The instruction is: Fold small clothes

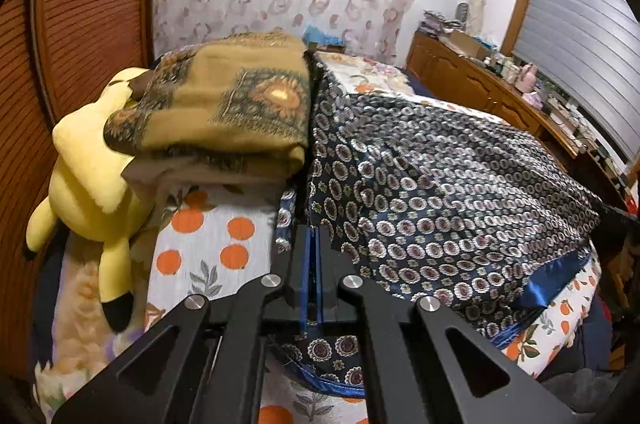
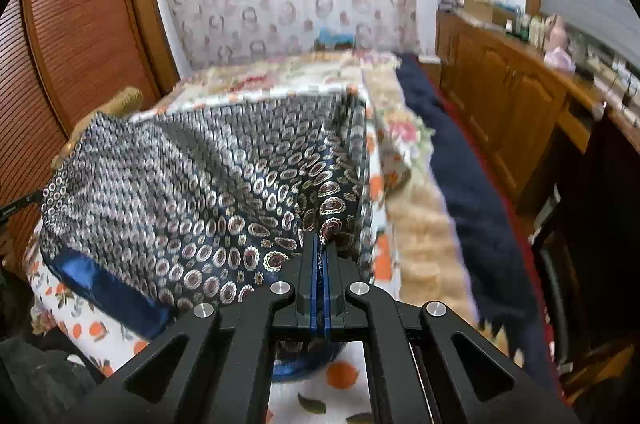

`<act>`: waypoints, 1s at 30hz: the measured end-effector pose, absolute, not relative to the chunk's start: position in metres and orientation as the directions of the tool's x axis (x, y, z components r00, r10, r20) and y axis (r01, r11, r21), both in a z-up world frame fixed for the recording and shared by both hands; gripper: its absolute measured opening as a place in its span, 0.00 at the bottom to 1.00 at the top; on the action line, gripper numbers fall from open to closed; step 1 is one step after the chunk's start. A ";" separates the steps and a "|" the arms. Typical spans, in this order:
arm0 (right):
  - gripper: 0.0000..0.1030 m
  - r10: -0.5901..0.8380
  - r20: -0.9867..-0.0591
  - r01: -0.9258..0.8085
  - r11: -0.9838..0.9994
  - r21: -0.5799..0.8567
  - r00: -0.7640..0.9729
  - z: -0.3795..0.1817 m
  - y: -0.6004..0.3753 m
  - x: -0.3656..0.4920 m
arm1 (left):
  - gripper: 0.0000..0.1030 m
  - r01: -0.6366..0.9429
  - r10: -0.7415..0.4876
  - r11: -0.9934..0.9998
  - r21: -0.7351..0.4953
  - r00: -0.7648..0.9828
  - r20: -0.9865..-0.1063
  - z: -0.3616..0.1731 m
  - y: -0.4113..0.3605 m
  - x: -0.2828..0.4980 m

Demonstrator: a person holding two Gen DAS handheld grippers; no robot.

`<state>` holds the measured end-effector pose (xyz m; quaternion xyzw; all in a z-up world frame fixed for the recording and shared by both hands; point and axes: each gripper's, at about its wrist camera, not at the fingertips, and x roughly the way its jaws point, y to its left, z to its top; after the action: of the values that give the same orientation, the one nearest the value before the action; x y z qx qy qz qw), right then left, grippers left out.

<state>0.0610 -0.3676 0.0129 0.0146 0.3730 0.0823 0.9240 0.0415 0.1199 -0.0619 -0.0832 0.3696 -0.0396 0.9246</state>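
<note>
The left claw [image 1: 313, 248] pinches the navy patterned garment [image 1: 440, 192] at its near edge, fingers pressed together on the cloth. The right claw [image 2: 320, 252] grips its opposite near corner the same way. Between them the garment hangs lifted over the bed [image 2: 424, 244], its blue satin hem [image 2: 108, 288] at 8 o'clock. A folded ochre blanket [image 1: 224, 108] and yellow plush toy [image 1: 88, 184] crowd 10 o'clock; open bed lies at 1 o'clock.

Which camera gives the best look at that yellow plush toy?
The left wrist view. There the plush toy lies in full at the bed's left edge, its head partly under a folded mustard blanket. The right wrist view does not show the toy at all; the patterned garment fills that side.
</note>
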 end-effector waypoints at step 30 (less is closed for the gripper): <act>0.61 0.273 -0.690 -0.347 0.937 0.034 0.670 -0.016 -0.238 0.081 | 0.71 -0.018 -0.100 0.988 -0.151 0.674 -0.732 -0.087 0.116 0.037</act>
<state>0.0807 -0.2378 -0.0164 -0.0498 0.3688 0.1697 0.9125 0.0373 0.1157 -0.0866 -0.0731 0.4033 -0.0224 0.9119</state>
